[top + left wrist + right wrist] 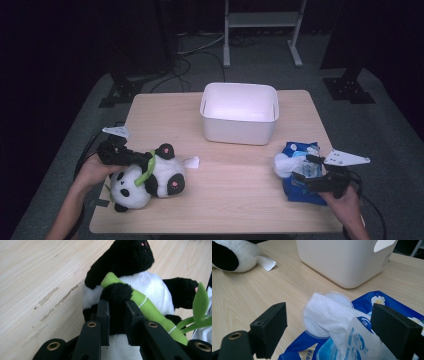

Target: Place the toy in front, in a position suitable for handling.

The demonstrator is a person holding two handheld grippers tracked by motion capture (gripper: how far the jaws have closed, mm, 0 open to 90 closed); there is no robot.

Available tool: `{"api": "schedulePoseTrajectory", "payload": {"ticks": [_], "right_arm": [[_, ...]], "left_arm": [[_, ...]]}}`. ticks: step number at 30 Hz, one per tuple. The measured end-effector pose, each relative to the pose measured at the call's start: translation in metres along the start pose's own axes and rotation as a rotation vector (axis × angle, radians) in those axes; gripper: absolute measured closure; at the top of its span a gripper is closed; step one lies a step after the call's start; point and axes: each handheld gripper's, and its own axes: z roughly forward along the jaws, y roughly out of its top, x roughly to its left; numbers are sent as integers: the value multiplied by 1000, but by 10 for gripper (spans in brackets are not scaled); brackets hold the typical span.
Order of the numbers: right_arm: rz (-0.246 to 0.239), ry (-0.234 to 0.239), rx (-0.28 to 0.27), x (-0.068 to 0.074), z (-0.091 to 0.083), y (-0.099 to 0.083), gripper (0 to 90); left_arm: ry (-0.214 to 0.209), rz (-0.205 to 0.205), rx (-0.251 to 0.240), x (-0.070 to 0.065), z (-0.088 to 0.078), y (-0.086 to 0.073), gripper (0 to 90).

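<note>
A black-and-white plush panda point(150, 181) lies on its side at the front left of the table, with a green bamboo stalk point(148, 308) across its chest. My left gripper point(131, 157) point(117, 308) is shut on one of the panda's black paws, the plush squeezed between the pads. At the front right lies a blue pack of wet wipes point(299, 194) point(372, 299) with its round lid flipped back and a white wipe point(324, 308) pulled partly out. My right gripper point(306, 168) point(331, 315) stands open with a jaw on either side of the wipe and the pack's top, and neither pad touches them.
A white plastic bin point(239, 125) point(344, 262) with nothing in it stands at the table's back middle. The panda's white label point(191, 162) lies flat on the wooden table point(235, 195). Dark floor, cables and stand legs surround the table.
</note>
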Motion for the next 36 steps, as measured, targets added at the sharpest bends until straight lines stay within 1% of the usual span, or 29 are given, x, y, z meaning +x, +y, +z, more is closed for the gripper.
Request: {"api": "schedulePoseTrajectory", "payload": {"ticks": [3,4,5,8,9,12,13,15,16,17,18,19,20,21,22,23,24,25,26,30,32,33,34,35,36], "right_arm": [[-5,-1,-7,-1,-1,0,130],[-5,-1,-7,-1,-1,0,130],[-6,-3,-8,-1,-1,0,130],[-6,-2,-6,-2,-1,0,130],[-9,-1,-6,-1,-1,0,130],[-12,-4,-3,0,-1,1,130],[-13,-3,-3,0,-1,1,130],[-16,-5,-5,1,-2,1,130],[-18,-5,-6,2,-2,1,130],[-18,-5,-6,2,-2,1,130],[-21,-8,-7,2,-3,1,130],[-21,-8,-8,2,-3,1,130],[-21,-7,-10,1,-3,1,130],[-21,-7,-10,1,-3,1,130],[-20,-8,-11,1,-3,1,130],[-20,-9,-14,1,-3,2,130],[-20,-9,-14,1,-3,2,130],[-20,-11,-18,1,-4,2,130],[-20,-11,-18,1,-4,2,130],[-22,-11,-21,1,-5,3,130],[-28,-13,-23,1,-6,3,130],[-27,-13,-24,2,-6,4,130],[-27,-13,-24,2,-6,4,130],[-27,-14,-25,2,-6,4,130],[-28,-15,-26,1,-6,4,130]], "left_arm": [[12,18,13,-7,-3,5,771],[12,18,13,-7,-3,5,772],[16,27,13,-9,-5,7,776],[17,29,8,-10,-7,10,783],[24,29,3,-13,-9,13,786],[22,37,6,-15,-9,15,788],[28,48,13,-17,-8,17,790],[20,53,13,-19,-8,19,794],[22,66,5,-22,-8,22,796],[22,66,5,-22,-8,22,797],[12,82,-5,-27,-10,27,797],[12,82,-5,-27,-10,27,797],[-5,97,-8,-33,-11,33,797],[-5,97,-8,-33,-11,33,797],[3,109,-13,-37,-11,38,797],[-9,134,-12,-44,-11,45,796],[-9,134,-12,-44,-11,45,796],[-20,158,-14,-51,-10,53,796],[-20,158,-14,-51,-10,53,796],[-44,205,-14,-67,-5,71,794],[-65,227,-14,-75,1,80,793],[-85,244,-7,-83,7,89,793],[-85,244,-7,-83,7,89,793],[-98,255,0,-89,14,97,792],[-98,255,0,-89,14,97,792]]}}
